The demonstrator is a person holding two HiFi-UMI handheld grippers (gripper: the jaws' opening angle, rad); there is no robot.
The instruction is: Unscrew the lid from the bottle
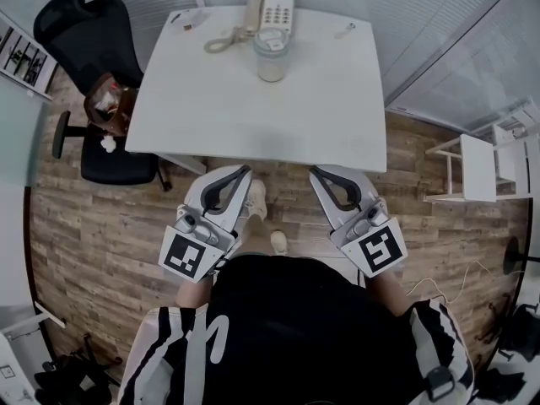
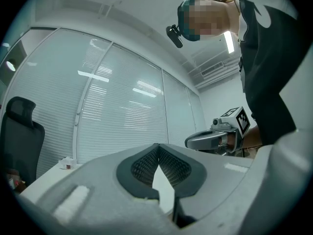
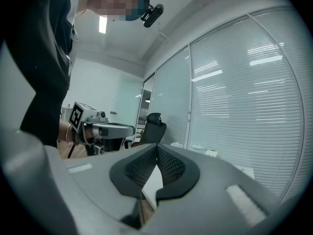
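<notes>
A pale bottle (image 1: 272, 61) with a light lid (image 1: 272, 40) stands upright at the far middle of the white table (image 1: 253, 108). Both grippers hang over the floor near my body, short of the table's near edge and well apart from the bottle. My left gripper (image 1: 245, 172) is shut with nothing in it, its dark pads meeting at the tip (image 2: 157, 147). The right gripper (image 1: 314, 173) is shut and empty as well, pads together (image 3: 157, 148). Each gripper view shows the other gripper beside it and mostly blinds and ceiling; the bottle is in neither.
A desk phone (image 1: 276, 10) with a coiled cord lies just behind the bottle. Small items (image 1: 189, 20) sit at the table's far corners. A black office chair (image 1: 93, 36) with a brown bag (image 1: 110, 104) stands on the left, a white rack (image 1: 477, 167) on the right.
</notes>
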